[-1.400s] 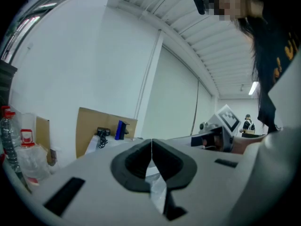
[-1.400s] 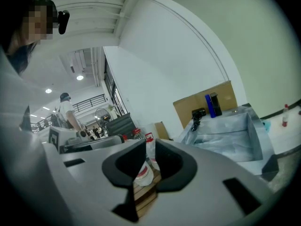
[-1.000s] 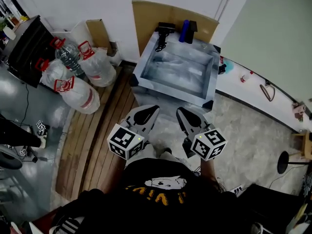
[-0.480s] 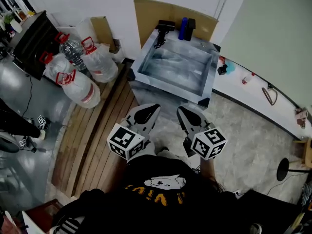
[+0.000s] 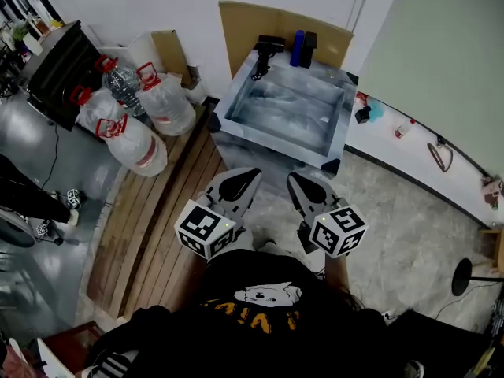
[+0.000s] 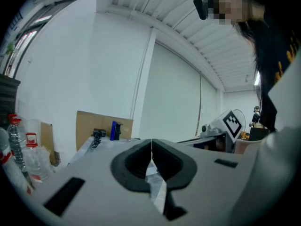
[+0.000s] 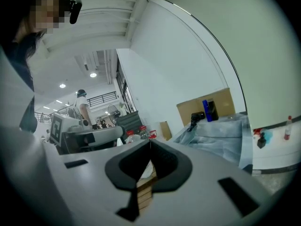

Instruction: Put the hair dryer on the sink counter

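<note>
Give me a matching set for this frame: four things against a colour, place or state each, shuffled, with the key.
Things:
1. hair dryer
2. bottle
3. water jugs
4. left gripper

Descriptions:
A. jaws together, nothing between them
B. blue, standing upright
C. clear with red handles, left of the sink
D. black, lying on the sink's back edge

Pairs: 1-D, 2-B, 3-C, 4-A
</note>
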